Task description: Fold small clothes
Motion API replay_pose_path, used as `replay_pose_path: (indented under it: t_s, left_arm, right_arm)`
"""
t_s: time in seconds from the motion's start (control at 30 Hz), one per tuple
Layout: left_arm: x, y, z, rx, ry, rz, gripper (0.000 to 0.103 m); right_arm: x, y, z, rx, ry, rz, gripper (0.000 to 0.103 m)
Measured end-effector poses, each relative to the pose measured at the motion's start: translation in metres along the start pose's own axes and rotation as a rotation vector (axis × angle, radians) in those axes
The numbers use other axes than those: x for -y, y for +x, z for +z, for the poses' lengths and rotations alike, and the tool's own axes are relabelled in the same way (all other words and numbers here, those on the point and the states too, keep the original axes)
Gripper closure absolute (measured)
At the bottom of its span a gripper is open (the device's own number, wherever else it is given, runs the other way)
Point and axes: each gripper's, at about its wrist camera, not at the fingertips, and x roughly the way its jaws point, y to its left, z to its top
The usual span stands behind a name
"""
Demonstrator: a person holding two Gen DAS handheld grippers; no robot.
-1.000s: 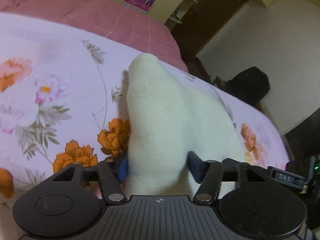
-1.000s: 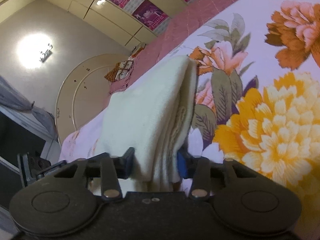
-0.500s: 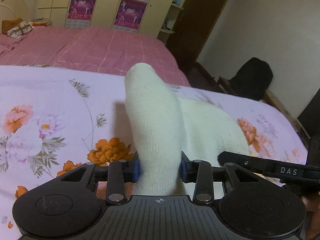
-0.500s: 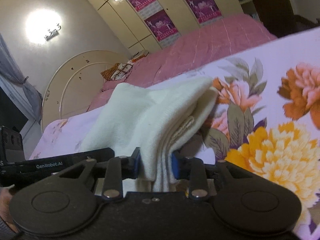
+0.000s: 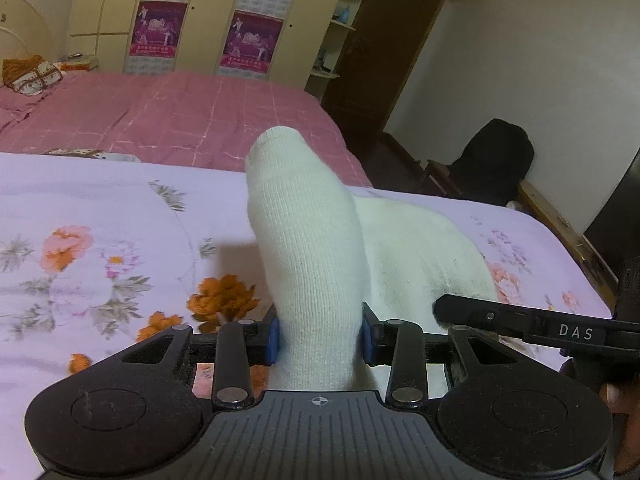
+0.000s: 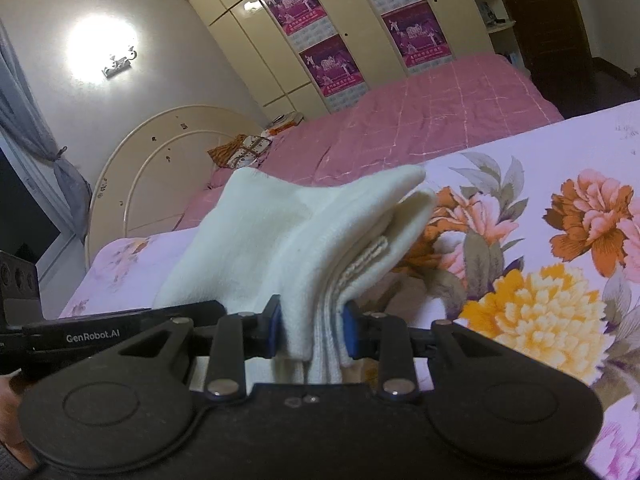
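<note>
Lifting clear of the floral bedspread (image 5: 100, 216), the white sock (image 5: 316, 256) now stands up ahead of the left claw (image 5: 320, 338), whose jaws have closed in from a looser hold a second ago and pinch its toe end. The right claw (image 6: 310, 332) keeps its clamp on the layered cuff end (image 6: 340, 232) — both views have tipped up from the bed. Judging by this, the sock is raised and ready for the fold — neither end freed.

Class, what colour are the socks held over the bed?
Cream-white socks, plain with no pattern; the right wrist view shows them best.
</note>
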Motion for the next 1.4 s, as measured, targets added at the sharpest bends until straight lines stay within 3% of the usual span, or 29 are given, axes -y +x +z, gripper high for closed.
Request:
replay_pose_path:
  t_s: [0.27, 0.6, 0.87, 1.1, 1.4]
  left_arm:
    - [-0.048, -0.042, -0.006, 0.014, -0.022, 0.016, 0.066]
    - [-0.144, -0.109, -0.016, 0.037, -0.054, 0.052, 0.066]
    - [-0.210, -0.129, -0.031, 0.020, -0.093, 0.075, 0.066]
    - [-0.253, -0.129, -0.057, -0.001, -0.150, 0.082, 0.066]
    - [-0.278, -0.118, -0.087, -0.019, -0.194, 0.050, 0.065]
  right_arm:
    - [-0.048, 0.020, -0.007, -0.019, -0.029, 0.007, 0.074]
    - [-0.147, 0.069, -0.029, -0.054, -0.078, 0.040, 0.074]
    - [-0.204, 0.110, -0.051, -0.088, -0.075, 0.061, 0.074]
    - [-0.231, 0.144, -0.077, -0.136, -0.079, 0.067, 0.074]
    - [-0.226, 0.156, -0.100, -0.166, -0.040, 0.040, 0.073]
